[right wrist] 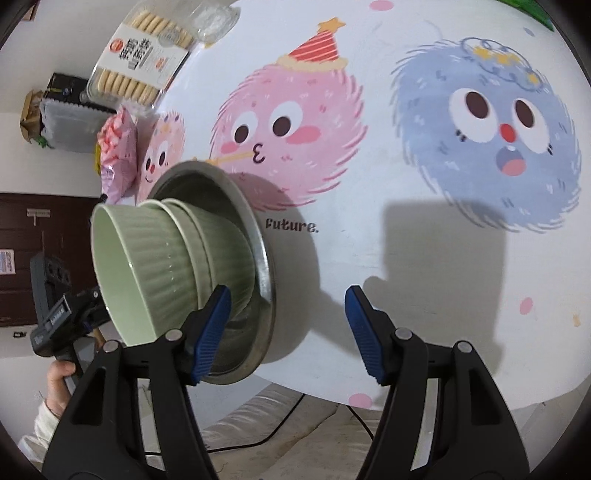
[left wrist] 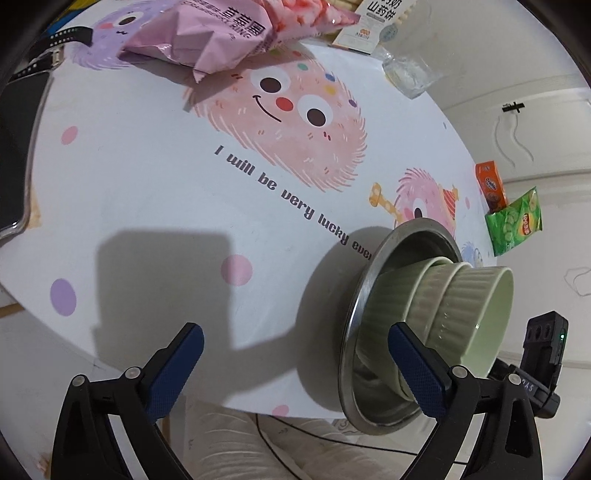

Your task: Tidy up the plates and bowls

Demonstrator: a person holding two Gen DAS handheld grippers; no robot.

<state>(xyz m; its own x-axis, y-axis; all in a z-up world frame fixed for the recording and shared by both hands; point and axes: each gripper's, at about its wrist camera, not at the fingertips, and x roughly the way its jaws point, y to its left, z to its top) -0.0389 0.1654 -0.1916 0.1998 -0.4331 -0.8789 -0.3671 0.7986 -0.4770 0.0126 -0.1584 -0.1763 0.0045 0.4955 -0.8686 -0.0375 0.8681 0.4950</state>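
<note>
The metal plate [left wrist: 360,306] serves as the landmark, standing near the table's front edge on the printed tablecloth [left wrist: 147,177]. To its far left in the left wrist view lies a dark tray [left wrist: 14,147], and further back a pink snack bag [left wrist: 199,40] with Chinese characters and the partly readable letters "RING". Between that bag and the plate the cloth reads "I will be very lucky", the rest hidden by the plate. Behind the plate stands a biscuit pack [left wrist: 373,22] printed with Chinese characters, beside a clear plastic container [left wrist: 410,74]. To the plate's right sit an orange packet [left wrist: 491,184], its writing too small to read, and a green Lay's chip bag [left wrist: 515,225].

In the plate are nested green ribbed bowls [left wrist: 454,306]; three rims can be counted. There is one metal plate.

The left gripper [left wrist: 295,369] is spread wide and empty; its right finger [left wrist: 417,373] lies in front of the bowls, whether touching cannot be told, and the rest of the gripper is left of the plate.

In the right wrist view, "future." is printed just right of the plate [right wrist: 266,273]. The right gripper [right wrist: 288,332] is spread and holds nothing; its left finger [right wrist: 210,332] overlaps the bowls [right wrist: 155,266] and plate, which lie to its left. A hand [right wrist: 59,384] holds the other gripper's handle at far left.
</note>
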